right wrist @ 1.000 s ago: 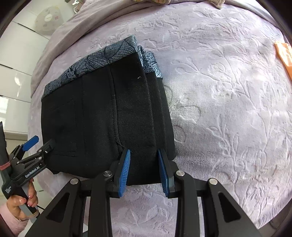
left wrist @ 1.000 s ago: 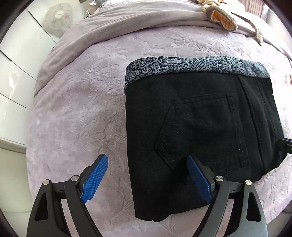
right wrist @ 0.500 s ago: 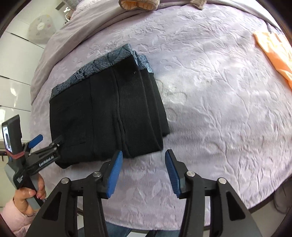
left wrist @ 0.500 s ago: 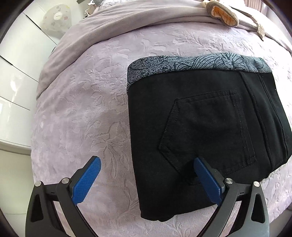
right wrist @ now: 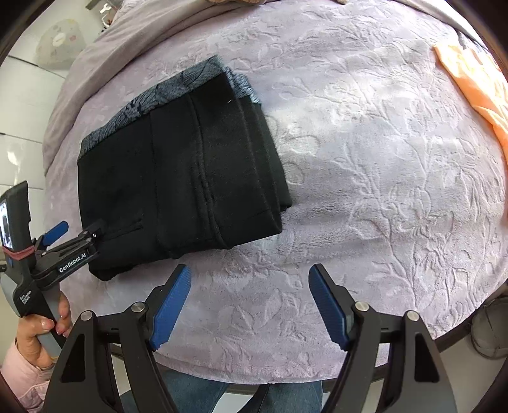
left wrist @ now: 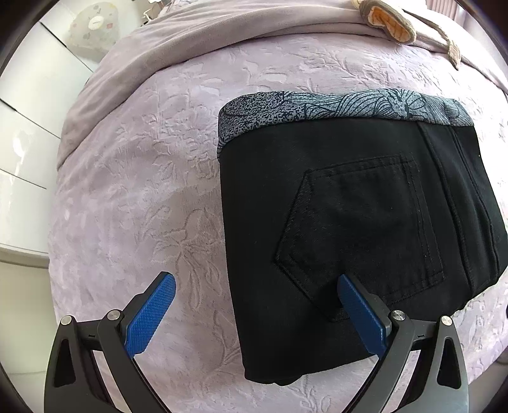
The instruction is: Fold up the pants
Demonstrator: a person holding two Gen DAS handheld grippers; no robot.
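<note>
The orange cloth is running off the right wrist view's right edge. The left tool's right pad is covering part of the pants' pocket corner. The slipper is being cropped by the frame's top.

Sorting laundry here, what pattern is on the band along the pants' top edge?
The band is grey with a dark leafy line print; the pants are plain black. Left wrist view shows it best.
</note>
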